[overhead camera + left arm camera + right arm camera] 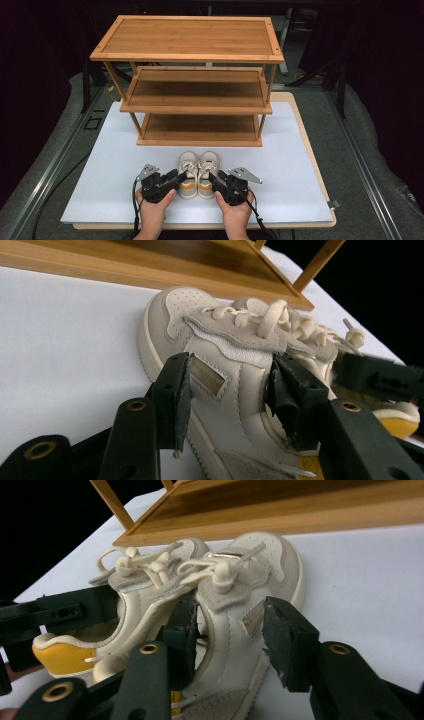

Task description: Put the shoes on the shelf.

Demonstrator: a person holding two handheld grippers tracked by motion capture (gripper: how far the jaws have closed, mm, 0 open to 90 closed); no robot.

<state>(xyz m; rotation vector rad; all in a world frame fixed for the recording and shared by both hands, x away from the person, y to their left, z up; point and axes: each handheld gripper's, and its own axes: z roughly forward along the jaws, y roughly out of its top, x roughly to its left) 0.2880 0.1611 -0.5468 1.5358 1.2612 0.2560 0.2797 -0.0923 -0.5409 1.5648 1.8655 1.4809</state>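
Pair of shoes, near desk's front edge. Left tool (230,385) clenched on left shoe (220,370); right tool (230,630) straddling right shoe (240,605), grip uncertain.

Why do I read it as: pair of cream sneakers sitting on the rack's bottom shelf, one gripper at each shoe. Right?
Not quite. The sneakers sit on the white table mat, in front of the wooden shoe rack, not on its bottom shelf; the high view shows it. The rest holds: left gripper at the left shoe, right gripper at the right.

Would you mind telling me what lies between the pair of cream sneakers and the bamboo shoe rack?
Only bare white tabletop separates the cream sneakers from the bamboo shoe rack, as the high view shows.
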